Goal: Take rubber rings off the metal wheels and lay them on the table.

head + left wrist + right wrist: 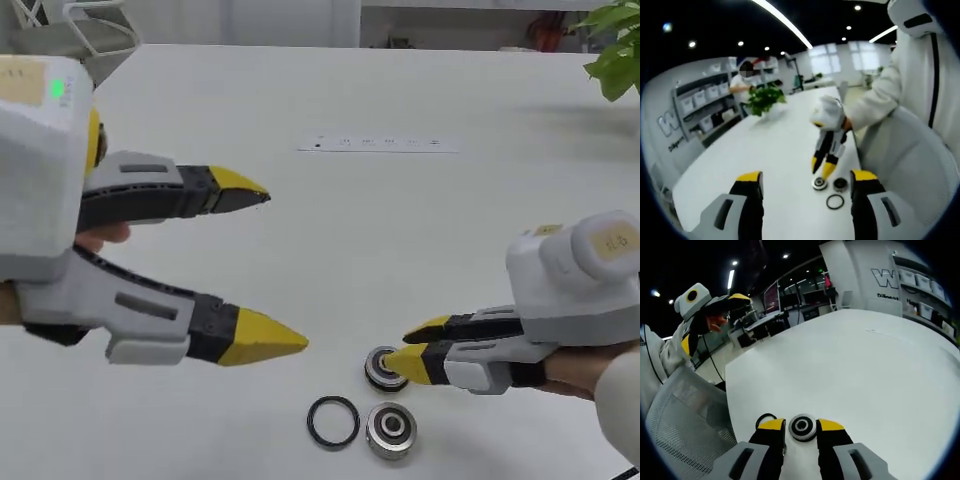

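Right gripper view: the right gripper (801, 425) has its yellow-tipped fingers (773, 425) drawn narrow on either side of a metal wheel (802, 428) that lies flat on the white worktop (850, 365). Whether they actually pinch it or only flank it, I cannot tell. That wheel looks dark around its outer edge, so I judge its rubber is not yet off.

Just beside it on the worktop lie a loose rubber ring (333, 421), flat, and a second wheel (391, 430), the two nearly touching each other.

Well apart to the other side, the left gripper (285, 270) hangs above the worktop with its fingers spread wide, holding nothing.

The step in hand looks like stripping the wheel between the right fingers. The next move probably calls for steadying that wheel, perhaps by bringing the left gripper down, then catching the rubber edge and peeling it clear without flicking the wheel away.

Counted: two wheels, one loose ring, two grippers.
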`<state>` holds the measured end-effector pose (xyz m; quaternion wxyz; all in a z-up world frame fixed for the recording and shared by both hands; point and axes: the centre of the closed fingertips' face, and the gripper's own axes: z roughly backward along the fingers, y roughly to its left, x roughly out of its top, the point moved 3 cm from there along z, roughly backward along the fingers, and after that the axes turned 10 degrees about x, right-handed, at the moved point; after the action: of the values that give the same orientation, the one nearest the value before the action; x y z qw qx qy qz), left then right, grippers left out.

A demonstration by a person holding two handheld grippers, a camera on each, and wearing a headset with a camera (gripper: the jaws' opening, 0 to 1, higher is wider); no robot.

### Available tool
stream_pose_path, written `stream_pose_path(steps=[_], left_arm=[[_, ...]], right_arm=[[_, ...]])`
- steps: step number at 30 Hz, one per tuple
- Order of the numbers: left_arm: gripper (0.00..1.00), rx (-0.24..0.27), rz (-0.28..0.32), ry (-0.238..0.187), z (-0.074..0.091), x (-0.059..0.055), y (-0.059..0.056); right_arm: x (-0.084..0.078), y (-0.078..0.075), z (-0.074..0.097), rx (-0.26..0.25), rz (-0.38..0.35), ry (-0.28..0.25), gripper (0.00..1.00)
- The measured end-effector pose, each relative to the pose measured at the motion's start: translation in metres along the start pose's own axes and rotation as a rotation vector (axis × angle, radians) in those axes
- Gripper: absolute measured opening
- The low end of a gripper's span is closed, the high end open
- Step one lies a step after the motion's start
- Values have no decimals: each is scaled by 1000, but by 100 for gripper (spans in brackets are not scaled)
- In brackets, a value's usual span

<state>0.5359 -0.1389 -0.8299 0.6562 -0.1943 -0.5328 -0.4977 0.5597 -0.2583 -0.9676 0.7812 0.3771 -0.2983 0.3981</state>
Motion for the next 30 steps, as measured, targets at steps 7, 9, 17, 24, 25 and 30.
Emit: stream_pose_path(steps=[7, 9, 17, 24, 25, 30], left_arm=[[69, -78, -81, 16, -33, 13, 1], [68, -90, -87, 3, -42, 17, 2], [65, -110, -85, 27, -83, -4, -1], [57, -82, 58, -29, -101, -35, -18], [56, -77, 92, -43, -102, -38, -18], [45, -82, 137, 8, -108, -67, -25]], right_arm=[[-10, -3, -1, -5, 15, 26, 29], [-12, -2, -2, 3, 16, 36, 30], [-23, -7, -6, -7, 29, 80, 31], [-32, -7, -10, -1, 60, 135, 28], [-33, -6, -10, -1, 74, 140, 26], [-31, -8, -10, -4, 87, 138, 26]])
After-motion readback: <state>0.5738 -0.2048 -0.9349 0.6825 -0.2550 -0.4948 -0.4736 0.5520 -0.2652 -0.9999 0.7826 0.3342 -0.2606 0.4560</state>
